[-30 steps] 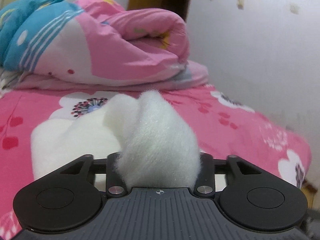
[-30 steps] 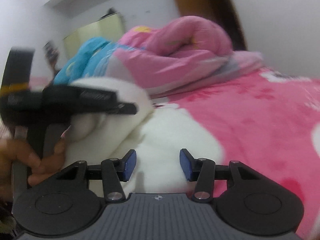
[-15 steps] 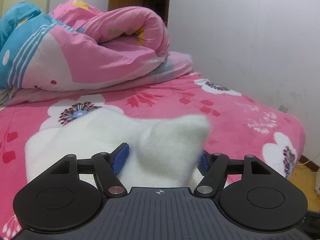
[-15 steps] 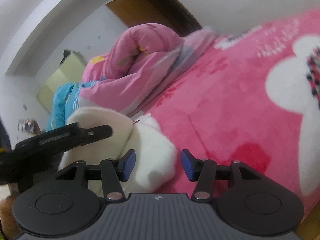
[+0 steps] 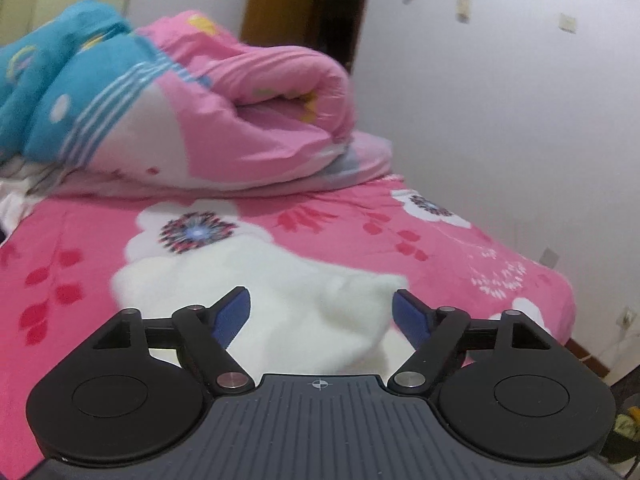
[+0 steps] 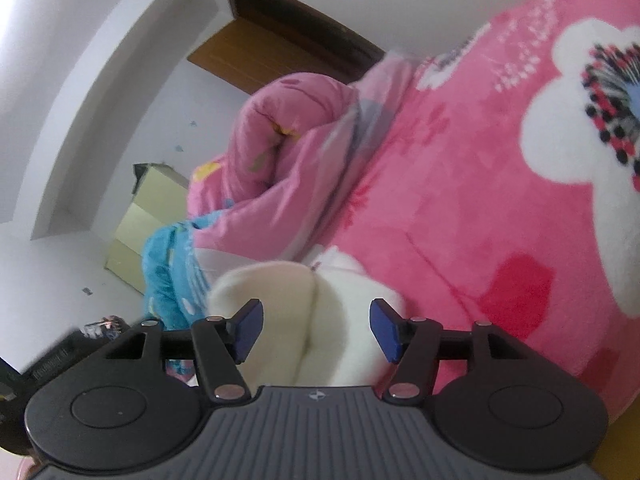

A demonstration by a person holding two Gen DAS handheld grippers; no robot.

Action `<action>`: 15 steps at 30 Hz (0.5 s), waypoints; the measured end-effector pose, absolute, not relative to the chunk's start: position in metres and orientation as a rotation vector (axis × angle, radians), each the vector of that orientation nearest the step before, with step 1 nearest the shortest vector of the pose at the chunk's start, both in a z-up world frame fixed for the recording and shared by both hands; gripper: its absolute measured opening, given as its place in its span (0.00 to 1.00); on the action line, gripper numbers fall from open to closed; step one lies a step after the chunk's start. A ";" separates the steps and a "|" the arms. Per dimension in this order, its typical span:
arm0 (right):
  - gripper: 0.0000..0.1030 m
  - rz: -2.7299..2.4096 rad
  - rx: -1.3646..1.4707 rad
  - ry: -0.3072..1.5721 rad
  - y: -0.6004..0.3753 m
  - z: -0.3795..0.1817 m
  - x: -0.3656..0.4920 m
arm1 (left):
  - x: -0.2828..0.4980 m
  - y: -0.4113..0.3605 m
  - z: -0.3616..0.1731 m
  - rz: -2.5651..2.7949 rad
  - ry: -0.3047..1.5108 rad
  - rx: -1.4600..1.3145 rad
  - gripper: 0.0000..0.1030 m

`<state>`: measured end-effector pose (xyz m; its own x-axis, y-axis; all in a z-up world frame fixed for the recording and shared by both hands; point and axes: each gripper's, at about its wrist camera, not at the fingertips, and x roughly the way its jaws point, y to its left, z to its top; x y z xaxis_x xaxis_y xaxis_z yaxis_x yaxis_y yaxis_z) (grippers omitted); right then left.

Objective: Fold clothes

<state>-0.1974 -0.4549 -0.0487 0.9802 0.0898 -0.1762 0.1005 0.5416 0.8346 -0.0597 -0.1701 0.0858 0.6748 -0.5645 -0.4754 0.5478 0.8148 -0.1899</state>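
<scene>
A fluffy white garment (image 5: 280, 300) lies on a bed with a pink flowered blanket (image 5: 420, 248) over it. In the left wrist view, the left tool (image 5: 321, 312) sits just above the near end of the white garment. Its two blue pads (image 5: 232, 314) stand wide apart and are opening. The soft white cloth shows in the gap between them, but neither pad presses on it, so this tool holds nothing. A bump of the cloth sticks up near the right pad. Farther back on the bed lies a big rolled quilt (image 5: 224, 120), pink on one side and blue with white stripes on the other. It rests well apart from the garment. Behind it are a white wall (image 5: 500, 100) and a brown door frame (image 5: 280, 4). In the right wrist view, the picture is tipped to one side. The right tool (image 6: 316, 330) also has its blue pads apart, and they are opening too. The folded white garment (image 6: 280, 312) bulges up in the gap between them in two soft rolls, but the pads do not squeeze it. The pink blanket (image 6: 480, 200) fills the right side of that view, with a big white flower print. The quilt (image 6: 288, 168) lies past the garment, near a pale yellow cabinet (image 6: 148, 220).
</scene>
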 end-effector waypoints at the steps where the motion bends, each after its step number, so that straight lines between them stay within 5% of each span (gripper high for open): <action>1: 0.61 0.000 0.992 0.196 -0.453 -0.042 -0.201 | -0.060 -0.161 0.087 -0.611 0.552 -0.051 0.79; 15: 0.75 -0.011 0.758 0.083 -0.438 0.048 -0.266 | -0.070 -0.058 0.079 -0.466 0.632 -0.294 0.98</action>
<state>-0.2662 -0.4376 0.0482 0.9967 0.0200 -0.0792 0.0400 0.7262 0.6863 -0.0700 -0.0583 0.0793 0.7093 -0.5010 -0.4958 0.3258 0.8568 -0.3997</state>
